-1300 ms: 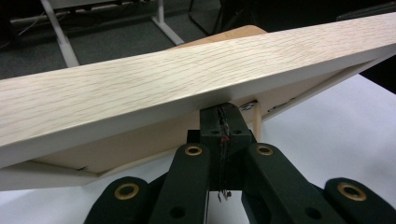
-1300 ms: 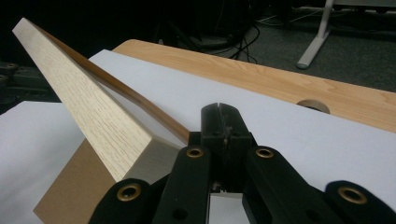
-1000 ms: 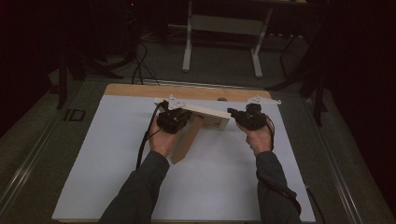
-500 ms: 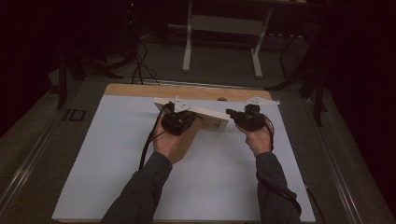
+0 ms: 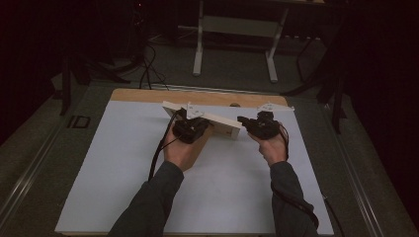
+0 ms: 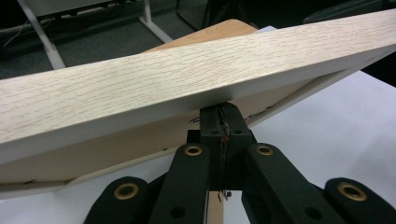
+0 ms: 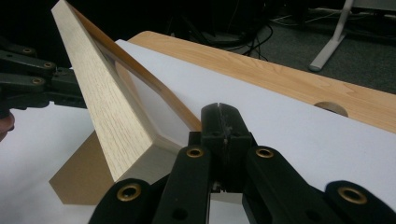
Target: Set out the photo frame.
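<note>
**Two closed tongs at a tilted wooden frame**

A person is standing a pale wooden frame (image 5: 210,120) on edge over the white sheet (image 5: 123,168) that is covering the table (image 5: 148,94), near the table's far edge. The frame is leaning, with its brown backing board (image 7: 77,179) reaching down to the sheet below it. Seen from the right gripper view, the frame is acting as a shallow box: a light pane or panel (image 7: 154,114) is sitting inside its wooden border, and what else lies in it cannot be told.

The left gripper (image 6: 223,122) is pressing up against the underside of the frame's long side, its jaws closed tight together with nothing visible between them; whether it is pinching a thin lip of the frame cannot be told. In the high view, the left hand (image 5: 180,148) is sitting under the middle of the frame.

The right gripper (image 7: 223,122) is also closed, its jaws shut on nothing, and it is sitting just beside the frame's near corner. In the high view, the right hand (image 5: 271,147) is holding it at the frame's right end.
</note>
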`<state>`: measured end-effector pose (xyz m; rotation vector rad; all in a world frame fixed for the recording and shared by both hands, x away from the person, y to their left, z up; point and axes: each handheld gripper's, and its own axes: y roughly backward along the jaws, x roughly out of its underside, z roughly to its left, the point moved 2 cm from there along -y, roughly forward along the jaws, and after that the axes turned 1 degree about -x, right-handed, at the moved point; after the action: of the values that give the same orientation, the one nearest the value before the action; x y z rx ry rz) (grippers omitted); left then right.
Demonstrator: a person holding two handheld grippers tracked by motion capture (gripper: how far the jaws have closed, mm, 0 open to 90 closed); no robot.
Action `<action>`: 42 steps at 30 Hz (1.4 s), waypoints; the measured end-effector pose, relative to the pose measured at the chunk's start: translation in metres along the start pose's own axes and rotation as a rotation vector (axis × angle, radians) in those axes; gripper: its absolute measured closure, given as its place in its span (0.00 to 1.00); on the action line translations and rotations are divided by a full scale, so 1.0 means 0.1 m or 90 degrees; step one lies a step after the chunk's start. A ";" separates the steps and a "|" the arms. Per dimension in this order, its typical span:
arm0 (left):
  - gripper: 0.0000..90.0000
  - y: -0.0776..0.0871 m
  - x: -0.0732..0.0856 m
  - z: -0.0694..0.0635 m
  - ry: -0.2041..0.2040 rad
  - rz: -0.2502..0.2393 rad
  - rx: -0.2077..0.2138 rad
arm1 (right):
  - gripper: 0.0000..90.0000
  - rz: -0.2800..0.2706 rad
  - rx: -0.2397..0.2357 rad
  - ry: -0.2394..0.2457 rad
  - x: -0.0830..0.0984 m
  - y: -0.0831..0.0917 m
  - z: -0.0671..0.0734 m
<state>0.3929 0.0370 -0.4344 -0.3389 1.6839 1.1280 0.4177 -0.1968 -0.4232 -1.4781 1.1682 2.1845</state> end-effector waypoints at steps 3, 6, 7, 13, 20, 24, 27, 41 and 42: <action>1.00 0.00 0.00 0.01 0.003 0.000 0.001 | 1.00 0.001 -0.002 0.002 0.00 0.00 0.01; 1.00 0.00 0.00 0.01 0.005 0.001 0.000 | 1.00 0.002 -0.007 0.005 0.00 0.00 0.02; 1.00 0.00 0.00 0.01 0.005 0.001 0.000 | 1.00 0.002 -0.007 0.005 0.00 0.00 0.02; 1.00 0.00 0.00 0.02 0.005 0.004 -0.004 | 1.00 0.005 -0.015 0.008 0.01 0.00 0.03; 1.00 0.00 0.00 0.01 0.010 0.005 -0.005 | 1.00 0.009 -0.027 0.015 0.02 0.00 0.05; 1.00 -0.01 0.00 -0.02 0.010 0.004 -0.001 | 1.00 0.011 -0.028 0.014 0.03 -0.01 0.05; 1.00 -0.01 0.00 -0.04 0.008 0.003 0.002 | 1.00 0.011 -0.029 0.014 0.04 -0.01 0.05; 1.00 -0.02 -0.01 -0.16 -0.002 -0.003 0.021 | 1.00 0.011 -0.030 0.017 0.07 -0.02 0.06; 1.00 -0.02 -0.01 -0.15 -0.001 -0.002 0.024 | 1.00 0.012 -0.031 0.017 0.07 -0.01 0.06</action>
<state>0.3853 0.0237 -0.4340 -0.3170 1.6996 1.0930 0.4109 -0.1935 -0.4289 -1.5254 1.1505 2.2278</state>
